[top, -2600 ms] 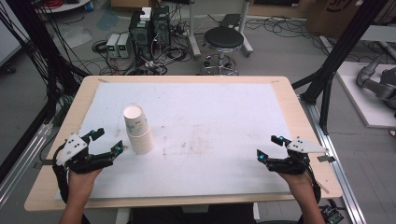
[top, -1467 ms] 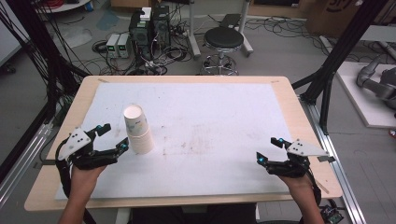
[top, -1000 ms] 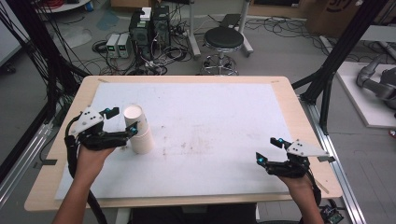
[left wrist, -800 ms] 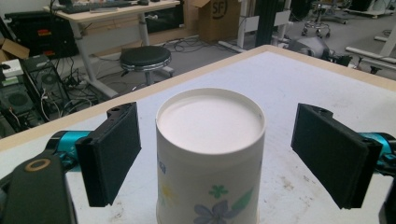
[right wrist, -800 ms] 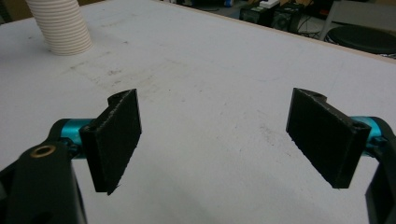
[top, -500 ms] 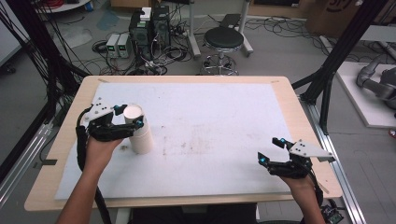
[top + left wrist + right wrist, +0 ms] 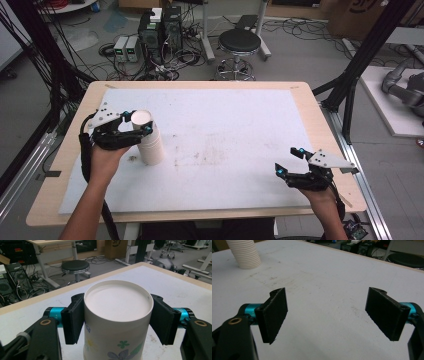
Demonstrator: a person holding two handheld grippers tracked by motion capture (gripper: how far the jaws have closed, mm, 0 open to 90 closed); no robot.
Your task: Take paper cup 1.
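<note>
Stack of inverted paper cups (image 7: 148, 140) upright on the table (image 7: 240, 125) near its left edge, left gripper (image 7: 134, 127) astride the top cup, jaws flanking it, contact unclear, right gripper (image 7: 290, 162) well right of the stack, jaws wide apart, empty

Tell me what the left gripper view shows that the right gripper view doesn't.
Left gripper view alone: the top of the stack of paper cups, upside down, its white base facing up and flower prints on its side, with the left gripper and its jaws standing on either side of it; whether they press it is unclear. Right gripper view alone: the ribbed lower rims of that stack, far off, and the right gripper with jaws wide apart over bare table. Both share the white table top and a black stool beyond its edge.
</note>
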